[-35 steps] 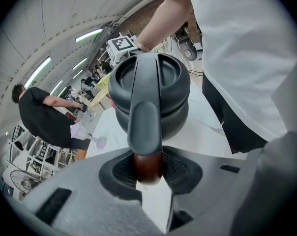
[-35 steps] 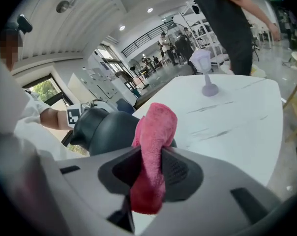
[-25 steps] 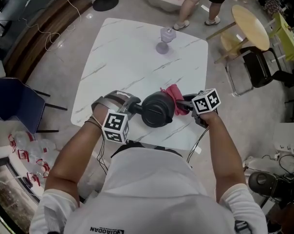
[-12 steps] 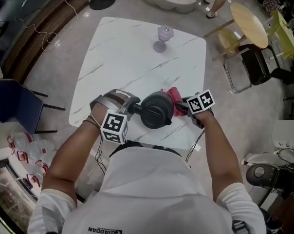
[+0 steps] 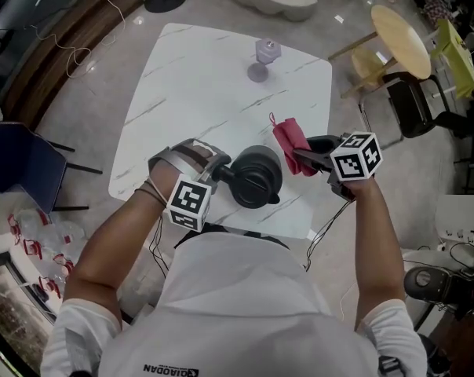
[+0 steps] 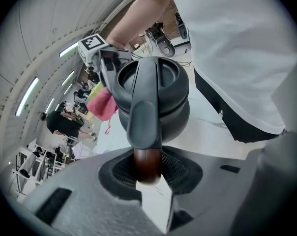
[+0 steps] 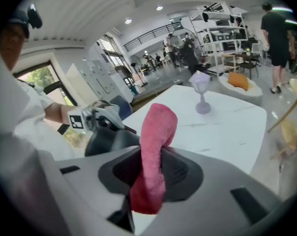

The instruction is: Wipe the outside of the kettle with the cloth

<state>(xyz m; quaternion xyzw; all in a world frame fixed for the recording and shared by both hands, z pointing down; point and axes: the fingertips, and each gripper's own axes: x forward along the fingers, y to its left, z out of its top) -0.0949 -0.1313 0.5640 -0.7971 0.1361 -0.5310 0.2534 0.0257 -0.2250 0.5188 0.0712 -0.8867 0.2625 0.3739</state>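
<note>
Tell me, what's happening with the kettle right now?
Left gripper shut on kettle handle. Right gripper shut on cloth, beside kettle. Glass far off, nothing in the way.

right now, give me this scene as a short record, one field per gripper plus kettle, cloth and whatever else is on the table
left gripper: shut on the kettle handle
right gripper: shut on the pink cloth
kettle: dark, lid on, upright, at the table's near edge
cloth position: sticks out past the jaws, just right of the kettle; contact unclear
table: white, marbled
also there: purple goblet, far side
</note>
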